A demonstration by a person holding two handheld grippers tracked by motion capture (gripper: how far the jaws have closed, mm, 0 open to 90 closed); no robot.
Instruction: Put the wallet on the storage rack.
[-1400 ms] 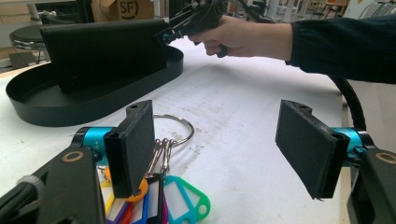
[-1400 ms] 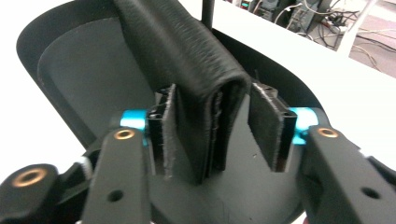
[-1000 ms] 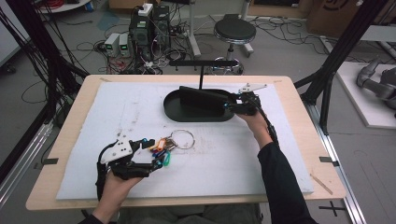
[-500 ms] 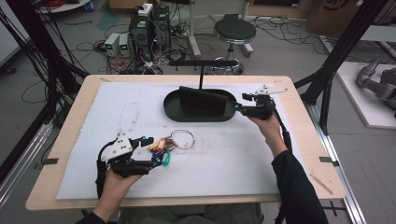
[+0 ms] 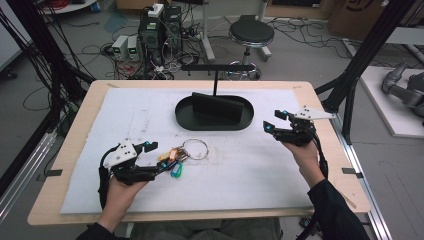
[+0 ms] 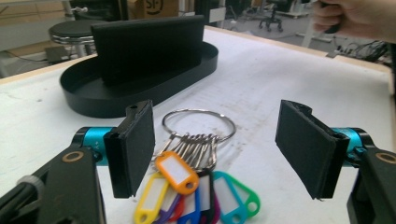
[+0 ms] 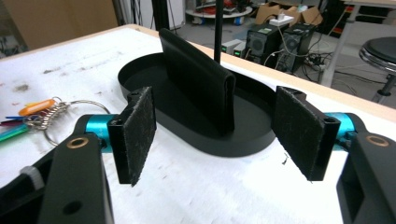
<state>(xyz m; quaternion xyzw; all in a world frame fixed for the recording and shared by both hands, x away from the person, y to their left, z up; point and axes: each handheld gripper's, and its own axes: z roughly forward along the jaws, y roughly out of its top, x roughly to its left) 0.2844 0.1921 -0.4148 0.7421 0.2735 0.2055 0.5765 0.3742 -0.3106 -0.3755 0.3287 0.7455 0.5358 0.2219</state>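
A bunch of keys lies on the white mat: a steel ring (image 5: 195, 148) (image 6: 198, 123) with several coloured plastic tags (image 5: 172, 161) (image 6: 187, 186). My left gripper (image 5: 157, 157) (image 6: 219, 149) is open just before the bunch, its jaws on either side of the tags, apart from them. Behind the keys a black oval tray (image 5: 200, 123) (image 6: 93, 100) (image 7: 233, 144) holds an upright black block (image 5: 218, 105) (image 7: 201, 84). My right gripper (image 5: 274, 121) (image 7: 215, 135) is open and holds nothing, just right of the tray and facing it.
A thin black T-shaped post (image 5: 215, 75) rises behind the tray. The mat covers a wooden table (image 5: 320, 115). A stool (image 5: 251, 34), computers and cables stand on the floor beyond. The right hand (image 6: 355, 18) appears far off in the left gripper view.
My right gripper has drawn back from over the tray to the right and slightly nearer the person. The left gripper has stayed by the keys.
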